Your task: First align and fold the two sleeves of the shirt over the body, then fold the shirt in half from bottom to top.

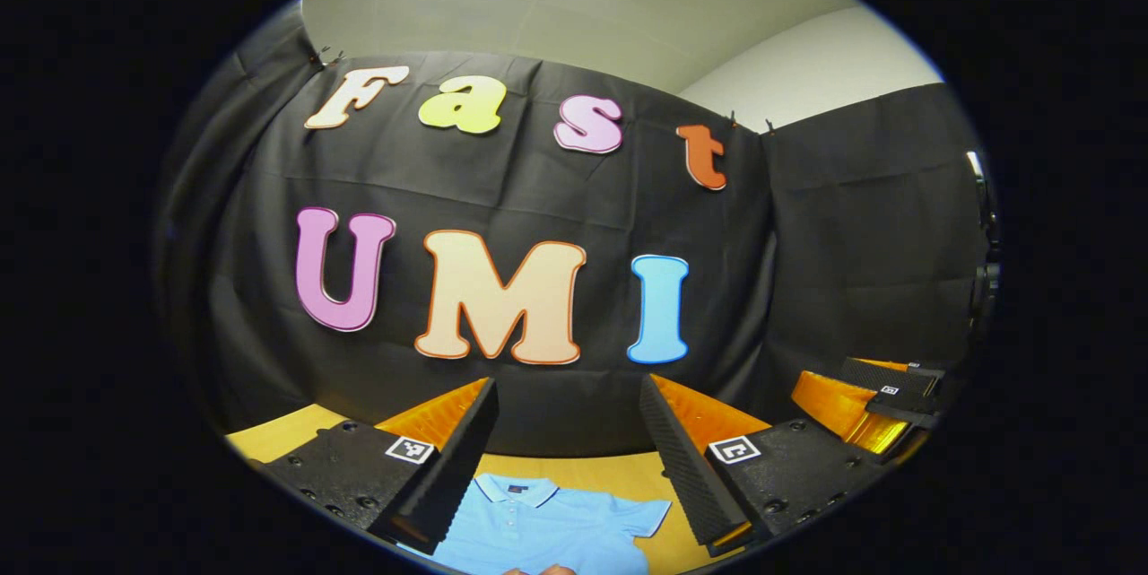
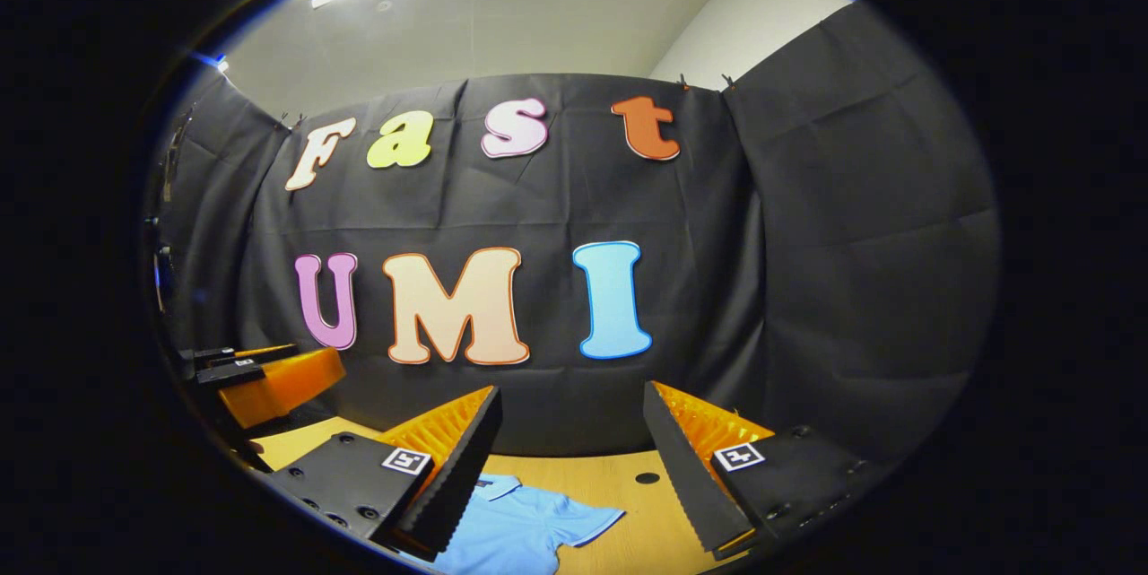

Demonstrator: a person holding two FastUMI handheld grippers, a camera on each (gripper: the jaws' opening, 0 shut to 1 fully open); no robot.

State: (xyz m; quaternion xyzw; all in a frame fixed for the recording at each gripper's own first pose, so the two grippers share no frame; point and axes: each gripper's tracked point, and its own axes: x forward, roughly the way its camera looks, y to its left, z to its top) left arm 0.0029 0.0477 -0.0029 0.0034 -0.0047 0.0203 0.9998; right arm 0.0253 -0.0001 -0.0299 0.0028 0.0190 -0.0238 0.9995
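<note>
1. Shirt [image 1: 547, 526], light blue with a collar and short sleeves, lies flat on my wooden table [image 1: 601, 470], collar toward the black cloth wall.
2. A small dark hole [image 2: 647, 477] in the tabletop appears in my right gripper view.
3. My left gripper [image 1: 567, 458] gapes wide, holding nothing, above the shirt.
4. My right gripper [image 2: 571, 467] is equally wide, empty; ridged pads [image 2: 462, 472].

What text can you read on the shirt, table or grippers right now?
On the shirt: dark collar tag, too small to read.
On the left gripper and right gripper: square coded markers, patterns, no words.
On the table: none.
</note>
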